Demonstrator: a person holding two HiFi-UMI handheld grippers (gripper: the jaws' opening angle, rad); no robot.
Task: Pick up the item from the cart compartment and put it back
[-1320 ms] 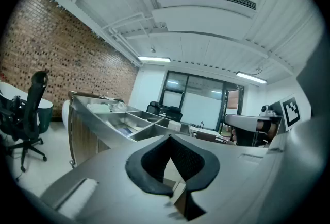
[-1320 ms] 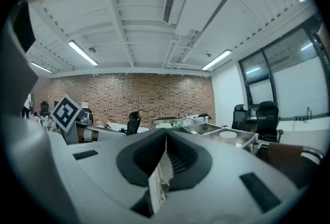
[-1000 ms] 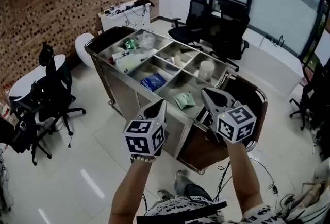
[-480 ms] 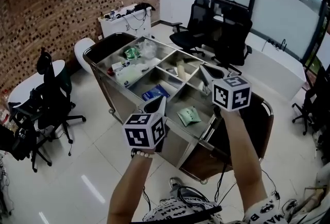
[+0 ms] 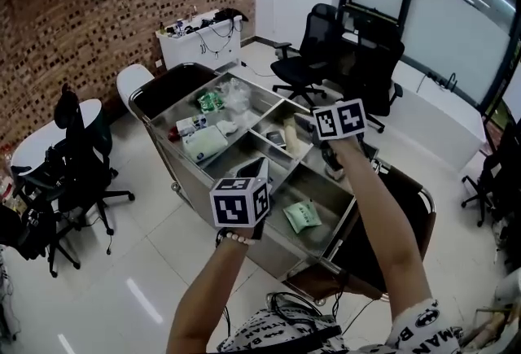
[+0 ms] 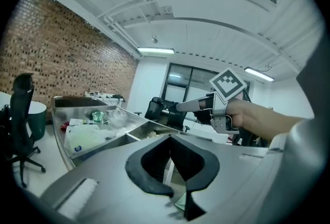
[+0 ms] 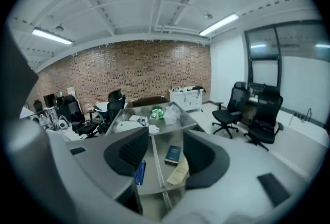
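Note:
A steel cart [image 5: 159, 126] has several open compartments. In the right gripper view a dark blue book [image 7: 174, 154] and a tan packet [image 7: 178, 171] lie in one compartment, and a blue item [image 7: 139, 172] lies in the one beside it. My right gripper [image 5: 303, 124] hovers over the far middle compartments. Its jaws are opening wide with nothing between them [image 7: 165, 138]. My left gripper [image 5: 254, 167] hangs above the near side of the cart, its jaws together and empty [image 6: 170, 138]. A green packet [image 5: 302, 216] lies in the near compartment.
A white bag [image 5: 203, 142] and a green item [image 5: 209, 102] fill the cart's far left section. Black office chairs [image 5: 309, 39] stand beyond the cart and another [image 5: 77, 149] at the left by a round white table [image 5: 32, 133]. The brick wall [image 5: 98, 10] lies behind.
My right gripper has moved forward from the cart's near edge to over its far compartments, and its jaws have spread apart. The left gripper has risen slightly toward the cart.

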